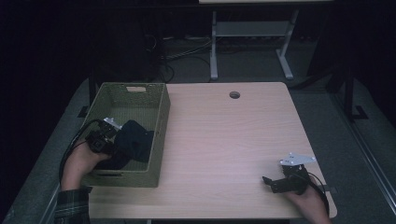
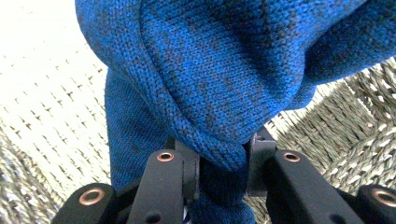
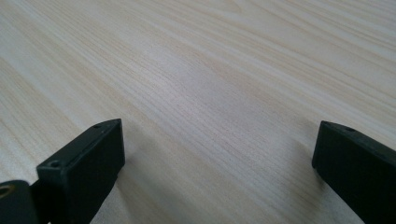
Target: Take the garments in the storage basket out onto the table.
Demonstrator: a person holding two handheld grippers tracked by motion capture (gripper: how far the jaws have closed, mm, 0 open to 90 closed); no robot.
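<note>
Left gripper (image 2: 219, 172) clenched on blue knit (image 2: 210, 84) | basket (image 1: 159, 135) wall close | right gripper (image 3: 217, 154) released

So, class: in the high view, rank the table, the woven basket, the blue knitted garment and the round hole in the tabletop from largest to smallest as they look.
1. Table
2. Woven basket
3. Blue knitted garment
4. Round hole

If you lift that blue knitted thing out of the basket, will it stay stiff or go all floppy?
Probably floppy: the blue knitted cloth folds and bunches where the left gripper pinches it. It likely hangs down and trails when raised, since part drapes below the jaws. The loose knit might snag on the woven basket.
</note>
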